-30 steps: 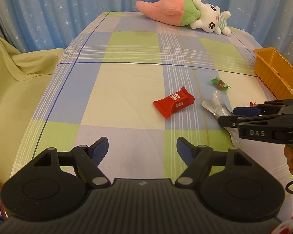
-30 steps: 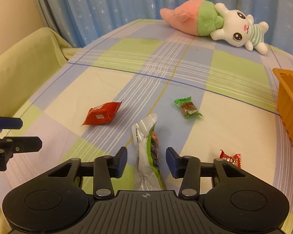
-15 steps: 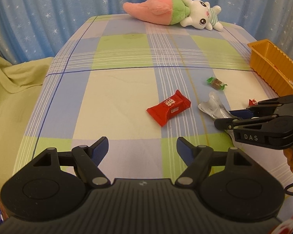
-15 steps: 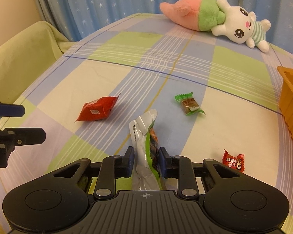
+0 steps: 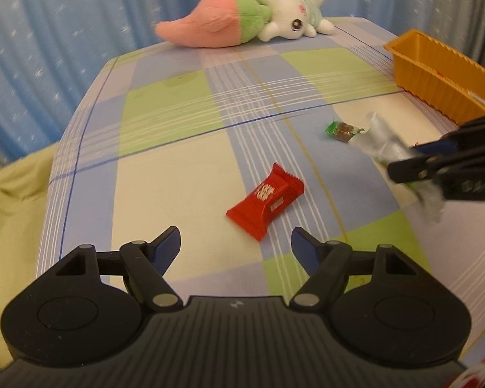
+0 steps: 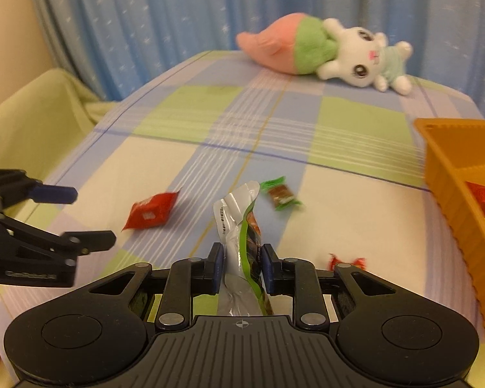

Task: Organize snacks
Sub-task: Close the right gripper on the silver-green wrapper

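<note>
My right gripper (image 6: 242, 255) is shut on a silver and green snack pouch (image 6: 239, 220) and holds it above the checked tablecloth; the pouch (image 5: 381, 145) also shows in the left wrist view, in the right gripper (image 5: 414, 158). My left gripper (image 5: 236, 242) is open and empty, just short of a red snack pack (image 5: 266, 200), which also shows in the right wrist view (image 6: 152, 215). A green-wrapped candy (image 6: 279, 194) lies beyond the pouch. A small red candy (image 6: 346, 262) lies to the right. The orange basket (image 6: 449, 168) at the right holds red snacks.
A pink, green and white plush toy (image 6: 320, 55) lies at the far end of the table. Blue star-print curtains hang behind. A yellow-green cloth-covered seat (image 6: 32, 119) stands left of the table. The left gripper (image 6: 58, 220) shows at the left in the right wrist view.
My right gripper closed on the pouch and lifted it off the cloth. My left gripper moved closer to the red snack pack, still open.
</note>
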Tool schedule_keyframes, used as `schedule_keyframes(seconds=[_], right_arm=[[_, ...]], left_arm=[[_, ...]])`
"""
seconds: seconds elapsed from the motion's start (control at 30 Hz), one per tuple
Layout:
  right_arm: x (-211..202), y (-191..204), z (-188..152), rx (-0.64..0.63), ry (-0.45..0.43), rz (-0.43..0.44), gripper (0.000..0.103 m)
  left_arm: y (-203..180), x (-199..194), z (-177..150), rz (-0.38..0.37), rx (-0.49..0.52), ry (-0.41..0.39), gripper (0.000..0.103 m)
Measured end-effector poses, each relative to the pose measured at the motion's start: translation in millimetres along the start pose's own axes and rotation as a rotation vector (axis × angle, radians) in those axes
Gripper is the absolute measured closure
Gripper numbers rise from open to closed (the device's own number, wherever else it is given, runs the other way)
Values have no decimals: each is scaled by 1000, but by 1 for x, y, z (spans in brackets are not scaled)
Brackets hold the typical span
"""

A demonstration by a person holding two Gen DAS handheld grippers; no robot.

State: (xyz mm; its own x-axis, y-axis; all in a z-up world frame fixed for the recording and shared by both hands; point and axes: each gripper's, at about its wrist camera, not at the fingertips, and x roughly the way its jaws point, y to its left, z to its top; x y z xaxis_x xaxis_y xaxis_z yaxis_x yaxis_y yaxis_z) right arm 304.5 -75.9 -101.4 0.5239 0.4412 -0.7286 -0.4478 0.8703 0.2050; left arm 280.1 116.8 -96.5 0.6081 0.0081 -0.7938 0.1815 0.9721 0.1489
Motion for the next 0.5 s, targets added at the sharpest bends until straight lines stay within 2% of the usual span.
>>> schedule_keyframes(seconds=[0.07,0.2,0.3,0.5], right_arm=[[-6,-6,0,27,-8,-15,78],[-18,-18,-4,75,-16,-50,78],[-25,-27,-8,112,-18,-76,78],[-37,-42,-17,165,-16,-120,78]], left_arm=[[-2,8,4,-7,29,2,30],[-6,26,14,-29,78,12,36],[-8,38,19,-47,105,21,37],[-12,52,30,-74,125,38,53]])
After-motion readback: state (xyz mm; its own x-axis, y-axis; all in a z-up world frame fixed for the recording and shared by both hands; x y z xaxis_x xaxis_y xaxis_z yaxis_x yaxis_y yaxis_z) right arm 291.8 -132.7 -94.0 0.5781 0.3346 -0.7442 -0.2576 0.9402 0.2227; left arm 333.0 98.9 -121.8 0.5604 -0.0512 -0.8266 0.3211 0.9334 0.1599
